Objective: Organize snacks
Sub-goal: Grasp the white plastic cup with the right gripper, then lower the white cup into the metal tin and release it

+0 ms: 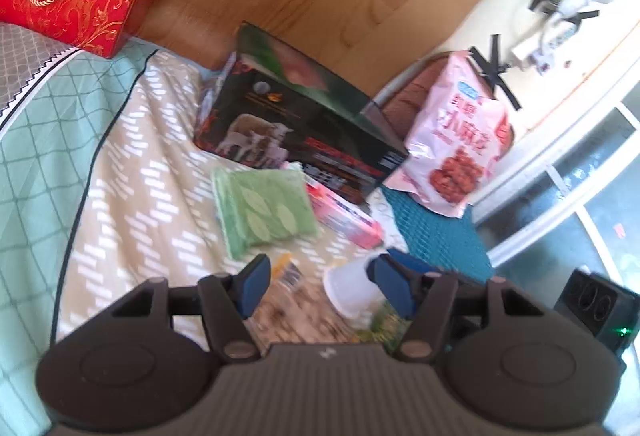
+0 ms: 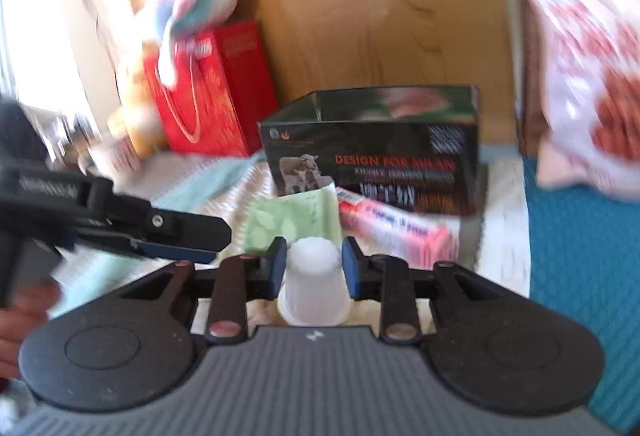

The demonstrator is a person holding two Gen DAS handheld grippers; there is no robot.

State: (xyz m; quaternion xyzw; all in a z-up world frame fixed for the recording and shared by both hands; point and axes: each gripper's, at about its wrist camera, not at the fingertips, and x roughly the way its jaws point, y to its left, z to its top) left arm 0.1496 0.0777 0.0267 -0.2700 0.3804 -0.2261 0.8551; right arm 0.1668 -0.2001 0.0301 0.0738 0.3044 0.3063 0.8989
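Right now everything sits on the bed (image 1: 132, 156): the black box (image 2: 372, 160) at the back, the pink bag (image 1: 456, 140) off to its right, then the green packet (image 1: 264, 208) and pink carton (image 2: 396, 228) in front. My right tongs (image 2: 314, 268) have the small white cup (image 2: 314, 276) between their pads, its length running along the fingers, closed end forward. My left tongs (image 1: 320, 284) stand part open and empty, just beside it.

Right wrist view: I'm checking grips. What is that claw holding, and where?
The right claw holds a small white plastic cup by its sides, one pad on each side, base pointing away.
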